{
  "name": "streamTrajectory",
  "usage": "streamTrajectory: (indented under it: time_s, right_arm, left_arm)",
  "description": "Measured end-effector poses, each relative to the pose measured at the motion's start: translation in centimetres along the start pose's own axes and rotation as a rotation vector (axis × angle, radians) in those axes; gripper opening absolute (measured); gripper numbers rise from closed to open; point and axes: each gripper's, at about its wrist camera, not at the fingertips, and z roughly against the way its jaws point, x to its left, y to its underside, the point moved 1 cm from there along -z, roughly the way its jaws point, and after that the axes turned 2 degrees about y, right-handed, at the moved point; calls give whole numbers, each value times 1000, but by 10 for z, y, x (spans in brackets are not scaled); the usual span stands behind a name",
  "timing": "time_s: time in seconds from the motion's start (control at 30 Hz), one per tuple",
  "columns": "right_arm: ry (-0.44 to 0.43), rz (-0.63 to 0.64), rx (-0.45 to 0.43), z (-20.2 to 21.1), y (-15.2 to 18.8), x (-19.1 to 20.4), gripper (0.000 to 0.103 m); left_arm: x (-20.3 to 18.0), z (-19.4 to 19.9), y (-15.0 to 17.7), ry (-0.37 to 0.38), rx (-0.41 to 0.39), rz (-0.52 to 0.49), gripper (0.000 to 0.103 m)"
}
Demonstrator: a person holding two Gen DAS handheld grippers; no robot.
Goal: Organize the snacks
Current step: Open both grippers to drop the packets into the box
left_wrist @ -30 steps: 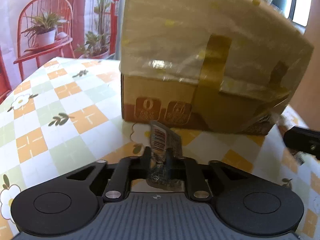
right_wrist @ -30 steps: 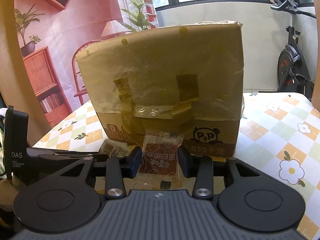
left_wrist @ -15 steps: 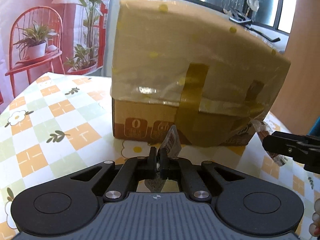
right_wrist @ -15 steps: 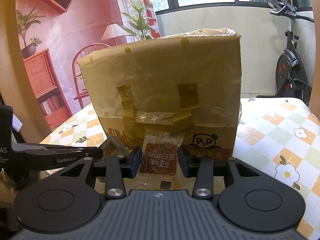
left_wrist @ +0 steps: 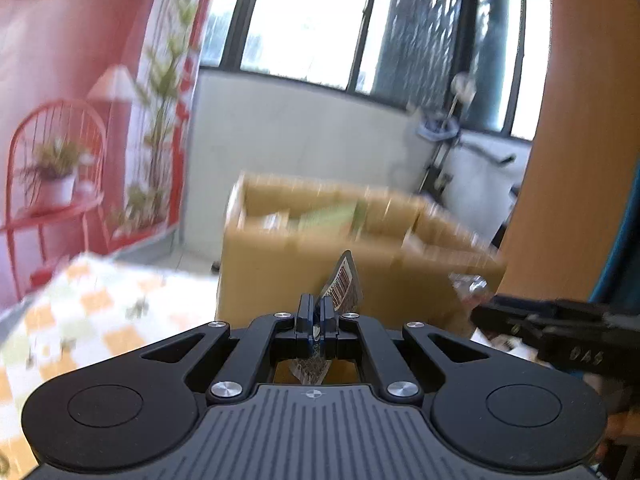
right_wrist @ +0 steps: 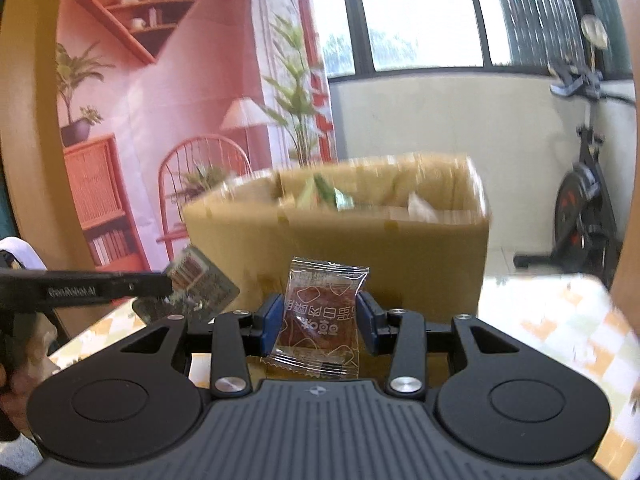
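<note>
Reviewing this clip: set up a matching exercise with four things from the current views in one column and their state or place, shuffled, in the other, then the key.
Things
1. left gripper
2. right gripper
3. cardboard box
4. exercise bike

States or places
A. open-topped, packets inside
B. on the floor by the window wall
C. pinches a barcoded packet edge-on
D. holds a red-brown snack packet flat to the camera

Pairs: 1-C, 2-D, 3-A, 4-B
</note>
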Motion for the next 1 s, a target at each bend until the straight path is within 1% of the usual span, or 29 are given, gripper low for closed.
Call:
streamTrajectory:
  time_s: [0.17,0.23,0.3,0.37,0.43,0.5,0.63,0.73,0.83,0.9,0.97,1.0]
  right_arm:
    - [0,35,-70,-4,-34,0,42]
    - [1,44,-93,-11,-46,-1,42]
    - [0,49,-106,-21,-56,-4,42]
    - [1,50,-109,-35,-65,-6,42]
    - [5,58,-103,-51,-72,-8,42]
    - [11,61,-88,-68,-76,-9,42]
    - [10,20,-43,-94,-80,-15,42]
    - [10,18,-15,-107,-80,-15,43]
    - [21,25,8,-115,-80,-16,44]
    - [29,11,32,-120,-80,-18,46]
    - [46,-2,48,-123,-80,-20,48]
    - [57,-2,52,-123,-79,-20,52]
  left_arm:
    - [-10,-15,-42,36,-85,-7,4]
    - [-13,-27,-55,37,-98,-12,4]
    - [-13,-40,-62,31,-95,4,4]
    - [-10,-55,-66,21,-85,34,4]
    - [-7,-69,-67,4,-72,33,4]
    - [-5,-83,-68,-15,-46,33,4]
    - [3,-104,-66,-34,22,36,4]
    - [9,-113,-66,-51,77,24,5]
    - [17,-108,-65,-53,98,11,6]
    - [20,-106,-65,-48,108,10,17]
    - [24,-107,-66,-35,122,28,54]
    - [25,-105,-66,-30,120,34,59]
